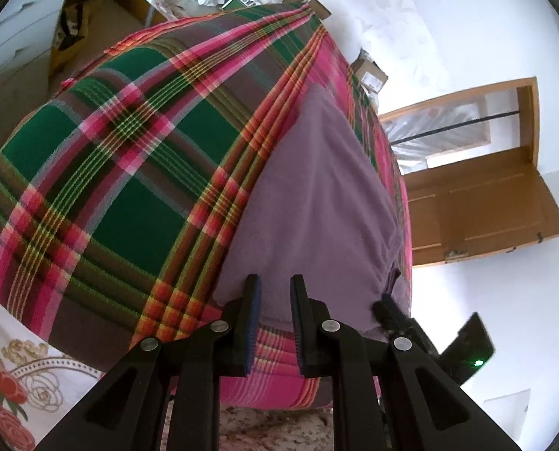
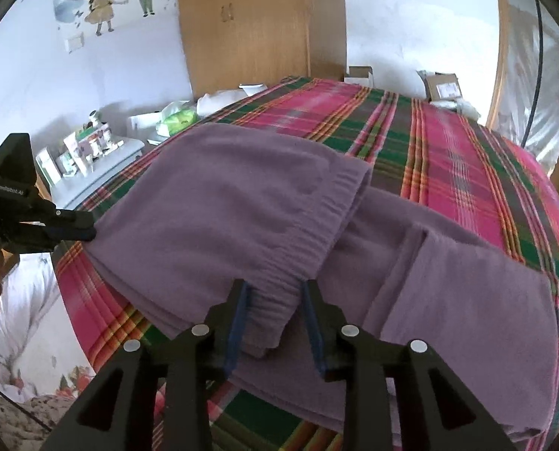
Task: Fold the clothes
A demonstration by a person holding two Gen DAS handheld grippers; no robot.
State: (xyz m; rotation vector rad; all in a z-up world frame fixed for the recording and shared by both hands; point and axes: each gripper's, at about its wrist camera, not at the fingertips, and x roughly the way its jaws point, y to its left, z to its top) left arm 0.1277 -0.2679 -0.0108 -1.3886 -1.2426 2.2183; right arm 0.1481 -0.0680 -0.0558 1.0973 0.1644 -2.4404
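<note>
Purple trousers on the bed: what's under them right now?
The purple trousers lie folded on the plaid bedspread, whose checks show all around. Whatever sits between the folded layers is covered.

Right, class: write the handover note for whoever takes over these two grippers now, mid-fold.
Left gripper: seems shut on the left edge of the purple fleece garment.
Right gripper: open, jaws either side of the near corner of the elastic band, not pinching it.
The garment lies on the plaid bedspread, by its near edge.
Done: one part is folded over, elastic band on top.
Left: probably let go, smooth it, then fold again.
</note>
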